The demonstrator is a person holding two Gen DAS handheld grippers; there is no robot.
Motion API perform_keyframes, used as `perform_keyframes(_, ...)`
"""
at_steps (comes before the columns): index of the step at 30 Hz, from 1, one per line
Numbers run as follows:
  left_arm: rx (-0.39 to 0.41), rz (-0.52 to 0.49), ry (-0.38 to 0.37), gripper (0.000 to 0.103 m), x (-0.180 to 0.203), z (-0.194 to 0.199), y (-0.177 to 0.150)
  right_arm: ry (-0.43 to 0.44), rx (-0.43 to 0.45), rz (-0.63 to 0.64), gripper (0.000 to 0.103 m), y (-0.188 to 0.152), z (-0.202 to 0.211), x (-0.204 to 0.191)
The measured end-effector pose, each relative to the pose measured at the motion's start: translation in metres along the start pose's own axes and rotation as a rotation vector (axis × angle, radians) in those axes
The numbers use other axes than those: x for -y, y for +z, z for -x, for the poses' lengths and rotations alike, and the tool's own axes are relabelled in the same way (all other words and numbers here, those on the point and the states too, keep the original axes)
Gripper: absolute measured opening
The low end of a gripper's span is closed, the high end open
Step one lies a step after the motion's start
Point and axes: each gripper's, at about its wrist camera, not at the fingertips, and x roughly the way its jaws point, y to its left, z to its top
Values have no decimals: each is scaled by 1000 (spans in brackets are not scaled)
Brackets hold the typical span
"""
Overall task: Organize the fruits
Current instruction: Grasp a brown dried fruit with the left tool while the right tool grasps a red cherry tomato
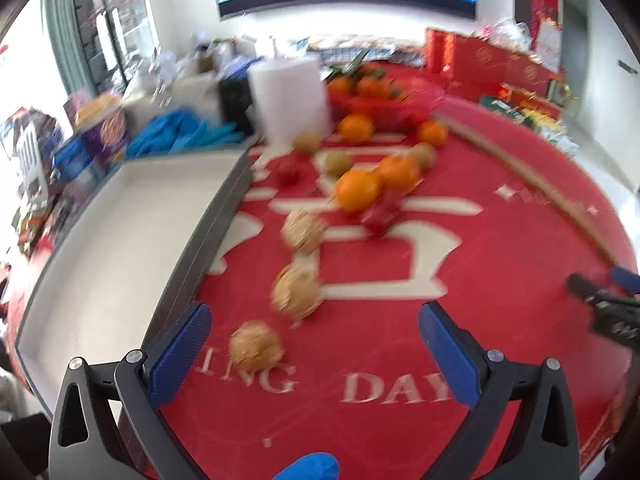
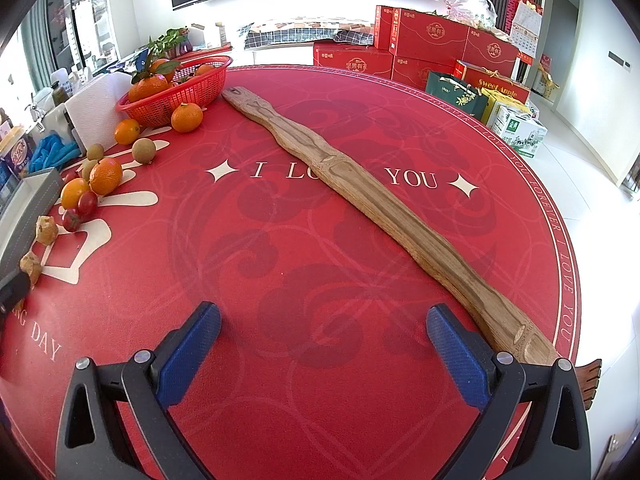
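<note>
Loose fruit lies on the red tablecloth: three tan walnuts (image 1: 256,345) in a row, oranges (image 1: 357,191), small red tomatoes (image 1: 376,218) and brownish-green round fruits (image 1: 338,161). My left gripper (image 1: 314,350) is open and empty, low over the cloth, with the nearest walnut just inside its left finger. A white tray with grey walls (image 1: 208,236) lies to its left. The left view is blurred. My right gripper (image 2: 323,344) is open and empty over bare cloth; the fruit (image 2: 105,176) lies far to its left.
A red basket of oranges (image 2: 180,88) stands at the back left beside a white paper roll (image 1: 290,96). A long wooden board (image 2: 360,200) lies diagonally across the table. Red gift boxes (image 2: 432,40) stand beyond the table. Clutter lines the left side.
</note>
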Motion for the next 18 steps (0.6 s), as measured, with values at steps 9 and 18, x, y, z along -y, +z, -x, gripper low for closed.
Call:
perform_keyframes(9, -62, 44, -53, 103, -11, -20, -5, 0, 0, 0, 103, 0, 1, 0)
perform_keyframes(18, -61, 41, -74, 100, -11, -24, -5, 11, -6, 16, 103, 0, 1, -7)
